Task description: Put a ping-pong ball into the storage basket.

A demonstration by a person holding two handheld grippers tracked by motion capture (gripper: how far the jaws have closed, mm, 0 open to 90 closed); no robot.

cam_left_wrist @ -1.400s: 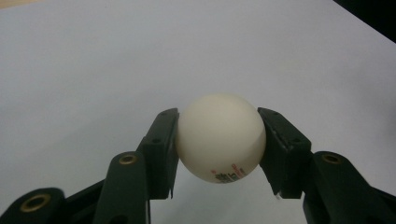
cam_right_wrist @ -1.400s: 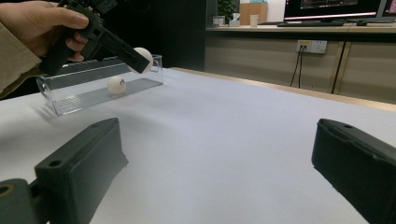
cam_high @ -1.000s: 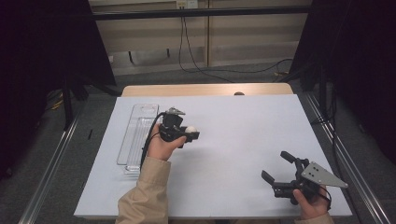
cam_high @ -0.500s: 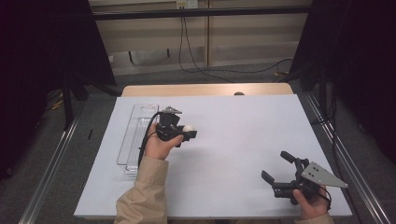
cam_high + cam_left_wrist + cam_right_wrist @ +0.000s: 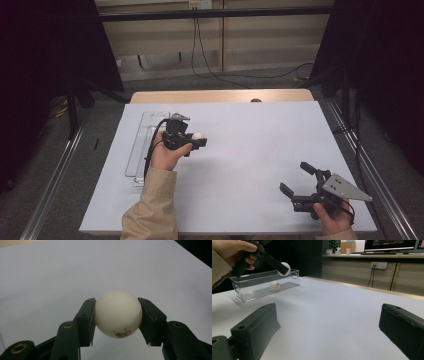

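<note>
Ball first: we see a white table-tennis ball clamped between the two black jaws of the left gripper, one pad pressed against each side of it. Small red and dark print shows on its lower face in the left gripper view. From the high view, we find the same ball at the tip of the left gripper, held above the white table and just to the right of a clear plastic box. The hand that carries this gripper comes out of a tan sleeve.

In the right gripper view we see the box as long, narrow and open at the top, lying on the table's left part. A second white ball rests on its floor. The held ball sits higher than the box's rim, near the end of the box farther from that camera.

We see the right gripper near the table's front right corner, well apart from the box and both balls. Its jaws stand wide with nothing between them, and a grey three-cornered plate sits on top of it.
</note>
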